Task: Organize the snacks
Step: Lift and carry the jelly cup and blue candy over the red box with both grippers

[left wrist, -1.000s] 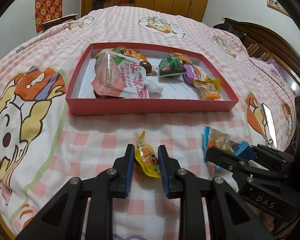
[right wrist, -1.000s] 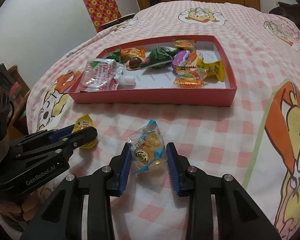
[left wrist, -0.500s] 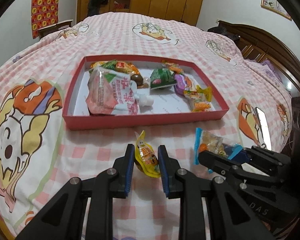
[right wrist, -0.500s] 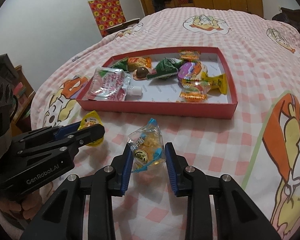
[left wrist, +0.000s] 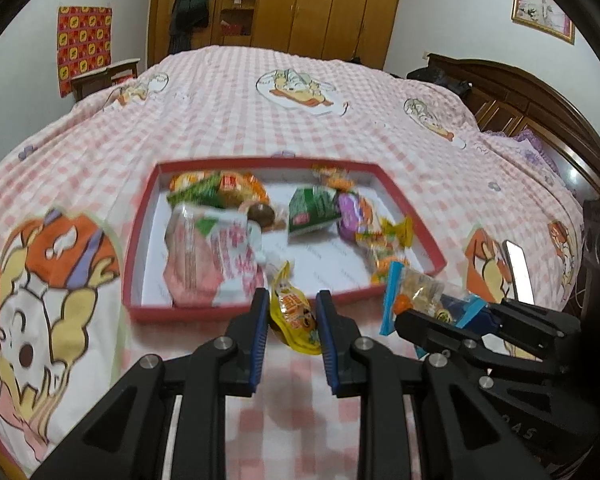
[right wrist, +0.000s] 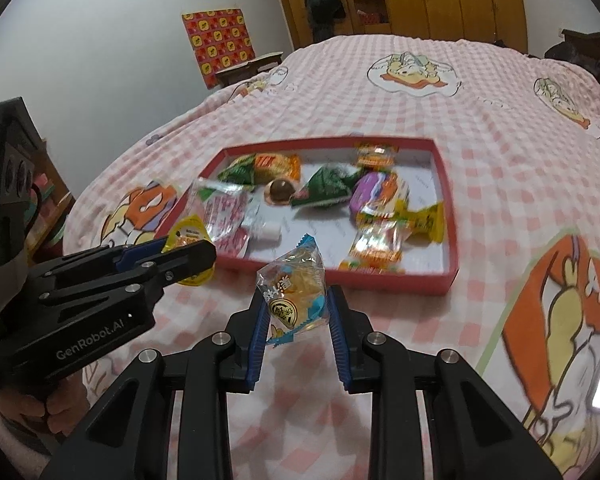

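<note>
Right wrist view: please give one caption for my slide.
Right gripper holds a clear snack packet near the red tray.

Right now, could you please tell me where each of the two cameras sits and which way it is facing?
Left wrist: behind the left gripper, facing across the bed to the red tray; its jaws pinch a yellow packet; the right gripper shows on the right.
Right wrist: behind the right gripper, facing the same tray; its jaws grip a blue-edged packet; the left gripper and a hand show on the left.
Shared: tray, both packets, bedspread.
</note>
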Action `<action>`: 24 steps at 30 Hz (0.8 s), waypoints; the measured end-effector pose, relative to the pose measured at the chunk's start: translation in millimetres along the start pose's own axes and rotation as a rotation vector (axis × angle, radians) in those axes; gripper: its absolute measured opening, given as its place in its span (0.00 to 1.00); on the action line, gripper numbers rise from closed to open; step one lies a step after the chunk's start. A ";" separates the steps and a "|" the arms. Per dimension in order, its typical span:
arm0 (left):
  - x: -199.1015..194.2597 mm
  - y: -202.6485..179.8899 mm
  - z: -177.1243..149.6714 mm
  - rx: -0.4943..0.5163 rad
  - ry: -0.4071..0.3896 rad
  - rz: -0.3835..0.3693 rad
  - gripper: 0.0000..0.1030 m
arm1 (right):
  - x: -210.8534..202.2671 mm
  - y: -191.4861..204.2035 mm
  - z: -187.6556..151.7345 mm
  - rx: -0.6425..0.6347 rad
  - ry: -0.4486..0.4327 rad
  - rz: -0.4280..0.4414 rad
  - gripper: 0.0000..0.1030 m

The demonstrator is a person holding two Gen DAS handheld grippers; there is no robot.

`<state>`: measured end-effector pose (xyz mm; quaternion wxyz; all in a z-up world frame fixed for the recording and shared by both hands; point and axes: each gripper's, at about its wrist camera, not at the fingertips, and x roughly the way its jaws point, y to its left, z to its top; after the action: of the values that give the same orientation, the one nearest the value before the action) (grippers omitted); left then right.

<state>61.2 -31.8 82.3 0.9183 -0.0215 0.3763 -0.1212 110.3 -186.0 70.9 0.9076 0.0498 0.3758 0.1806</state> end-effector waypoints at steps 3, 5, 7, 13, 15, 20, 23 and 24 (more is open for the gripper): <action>3.2 -3.3 11.4 0.013 -0.016 0.003 0.24 | 1.3 -4.5 9.3 -0.004 -0.010 -0.011 0.29; 7.9 -6.3 19.8 0.022 -0.020 0.007 0.24 | 3.5 -8.6 15.6 -0.004 -0.012 -0.020 0.29; 13.1 -9.3 27.8 0.030 -0.022 0.005 0.24 | 5.7 -12.2 21.8 -0.003 -0.015 -0.027 0.29; 29.2 -14.6 48.9 0.039 -0.039 0.004 0.24 | 12.3 -21.1 40.5 0.001 -0.033 -0.042 0.29; 35.2 -16.2 56.1 0.043 -0.045 0.003 0.24 | 14.5 -22.9 45.4 -0.001 -0.039 -0.048 0.29; 49.6 -18.6 69.8 0.045 -0.050 0.012 0.24 | 24.6 -29.2 58.9 -0.002 -0.051 -0.073 0.29; 59.6 -17.0 76.8 0.039 -0.050 0.020 0.24 | 30.7 -33.8 67.2 0.006 -0.060 -0.086 0.29; 63.1 -15.8 78.8 0.036 -0.049 0.021 0.24 | 33.4 -35.7 69.9 0.009 -0.061 -0.088 0.29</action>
<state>156.2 -66.3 97.5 0.9287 -0.0038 0.3517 -0.1175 191.4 -203.9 90.6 0.9255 0.0429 0.3504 0.1373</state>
